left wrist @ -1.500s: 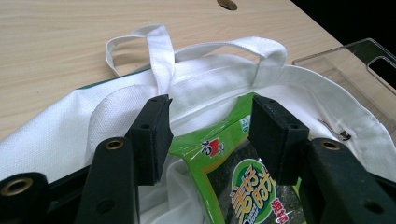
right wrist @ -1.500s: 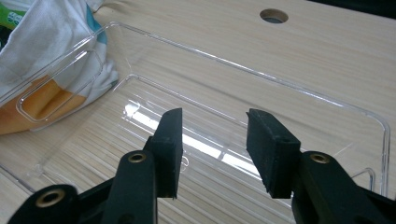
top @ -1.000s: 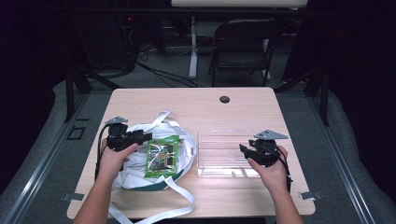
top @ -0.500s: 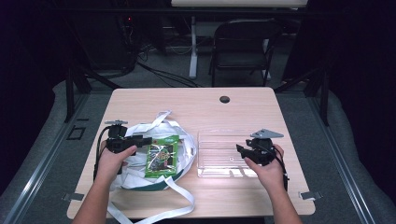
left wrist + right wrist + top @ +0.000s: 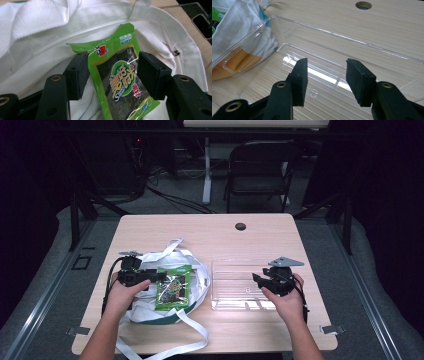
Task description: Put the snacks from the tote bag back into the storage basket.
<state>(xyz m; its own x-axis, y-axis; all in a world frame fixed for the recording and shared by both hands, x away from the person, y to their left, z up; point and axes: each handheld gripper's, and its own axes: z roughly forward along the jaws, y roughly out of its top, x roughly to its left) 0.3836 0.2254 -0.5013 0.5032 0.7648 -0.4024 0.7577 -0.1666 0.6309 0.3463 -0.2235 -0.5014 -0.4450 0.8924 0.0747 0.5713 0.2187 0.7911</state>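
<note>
A green seaweed snack packet [image 5: 172,286] lies flat on a white tote bag [image 5: 150,309] at the table's left. My left gripper [image 5: 159,276] points at the packet from the left. In the left gripper view the packet [image 5: 120,77] lies between the two pads of my left gripper [image 5: 113,75], and neither pad presses on it. Those jaws have just been opening. At the right, a clear plastic tray [image 5: 235,270] stands on the table. My right gripper [image 5: 256,279] hovers over the tray floor [image 5: 324,37], its jaws also just opened wider, nothing between them [image 5: 327,80].
The bag's white straps [image 5: 195,340] trail toward the table's near edge. A round cable hole [image 5: 240,226] sits at the far middle of the wooden table [image 5: 200,230]. A folding chair [image 5: 260,170] stands beyond the far edge.
The left gripper has shifted slightly and its jaws stand wider around the packet. The right gripper's jaws are a little wider, and that hand has stayed in place.
</note>
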